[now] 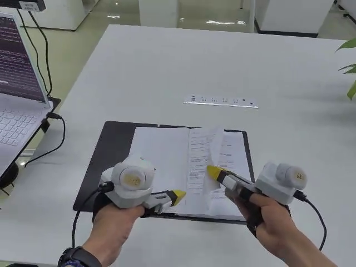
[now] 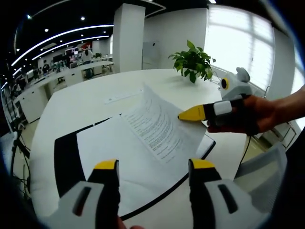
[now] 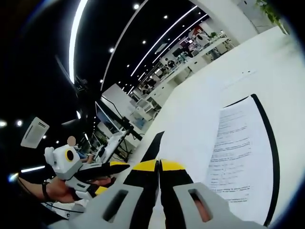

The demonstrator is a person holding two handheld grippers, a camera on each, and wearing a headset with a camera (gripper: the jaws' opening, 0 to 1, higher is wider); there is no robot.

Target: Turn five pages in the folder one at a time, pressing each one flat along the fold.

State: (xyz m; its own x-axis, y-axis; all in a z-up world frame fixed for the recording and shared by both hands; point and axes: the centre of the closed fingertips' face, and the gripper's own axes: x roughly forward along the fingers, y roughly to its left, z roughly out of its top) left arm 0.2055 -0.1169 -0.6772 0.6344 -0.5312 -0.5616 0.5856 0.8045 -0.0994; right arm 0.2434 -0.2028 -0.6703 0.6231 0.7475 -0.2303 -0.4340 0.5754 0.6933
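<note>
One page [image 1: 207, 147] lifted mid-turn above open folder [image 1: 111, 156] on worktop [image 1: 167, 72], edge pinched between right gripper [image 1: 213, 171] fingers; left gripper [image 2: 155, 165] fingers spread, poised near fold for pressing flat

Folder [image 1: 103, 161]: matt black cover; page [image 1: 207, 150]: thin white paper; table [image 1: 167, 67]: smooth matt white; floor [image 1: 211, 23]: glossy.

Black folder [image 1: 111, 156] open flat on white table [image 1: 167, 67], one printed page [image 1: 203, 158] upright near its fold.
</note>
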